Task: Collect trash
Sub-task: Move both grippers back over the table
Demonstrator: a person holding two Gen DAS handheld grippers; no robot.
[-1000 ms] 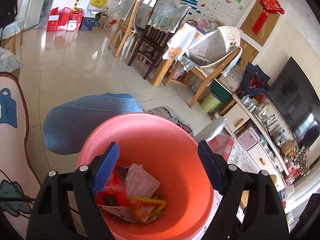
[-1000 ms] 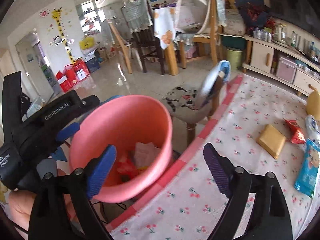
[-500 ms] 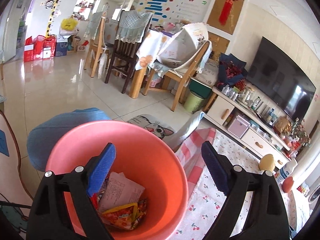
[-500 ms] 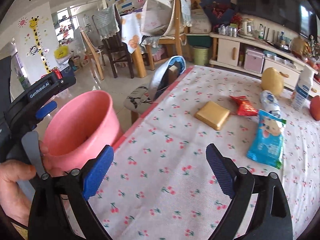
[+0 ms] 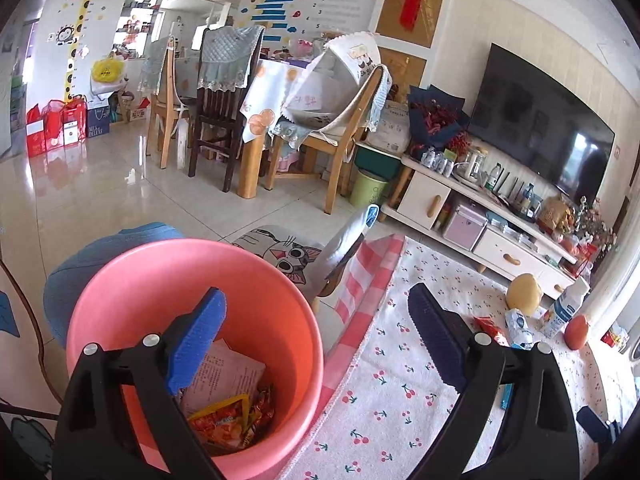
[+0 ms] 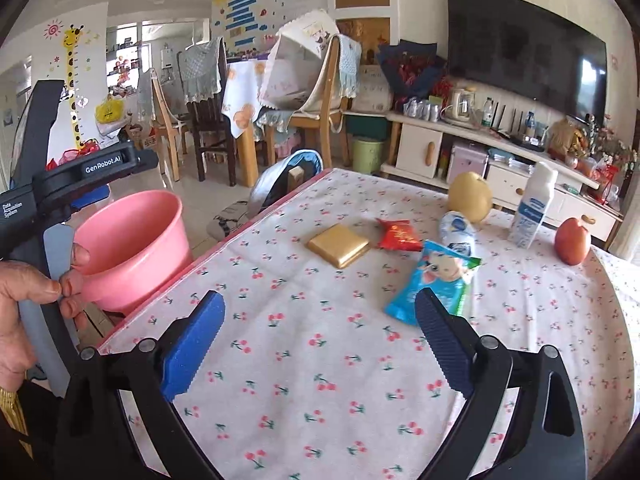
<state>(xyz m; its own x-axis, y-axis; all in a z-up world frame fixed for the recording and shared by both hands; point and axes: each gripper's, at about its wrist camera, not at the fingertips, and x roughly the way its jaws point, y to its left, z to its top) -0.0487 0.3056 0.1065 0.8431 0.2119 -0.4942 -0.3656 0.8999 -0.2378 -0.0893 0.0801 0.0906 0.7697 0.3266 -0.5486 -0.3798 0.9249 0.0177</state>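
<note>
Left wrist view: the left gripper (image 5: 316, 336) hangs wide and empty over the pink bin (image 5: 192, 264), which stands off the table edge, likely to take drops; wrappers (image 5: 228, 420) lie inside.

Right wrist view: the right gripper (image 6: 320, 340) gapes wide, empty, over the cherry-print tablecloth (image 6: 320, 380). Trash ahead: blue packet (image 6: 432, 284), red wrapper (image 6: 398, 236), gold packet (image 6: 338, 245). Pear (image 6: 469, 197), bottle (image 6: 534, 208) and apple (image 6: 573, 240) sit beyond, television (image 6: 524, 60) behind.

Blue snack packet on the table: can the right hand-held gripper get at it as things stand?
Probably yes. The right hand-held gripper is open, and only bare tablecloth lies before the blue snack packet.
</note>
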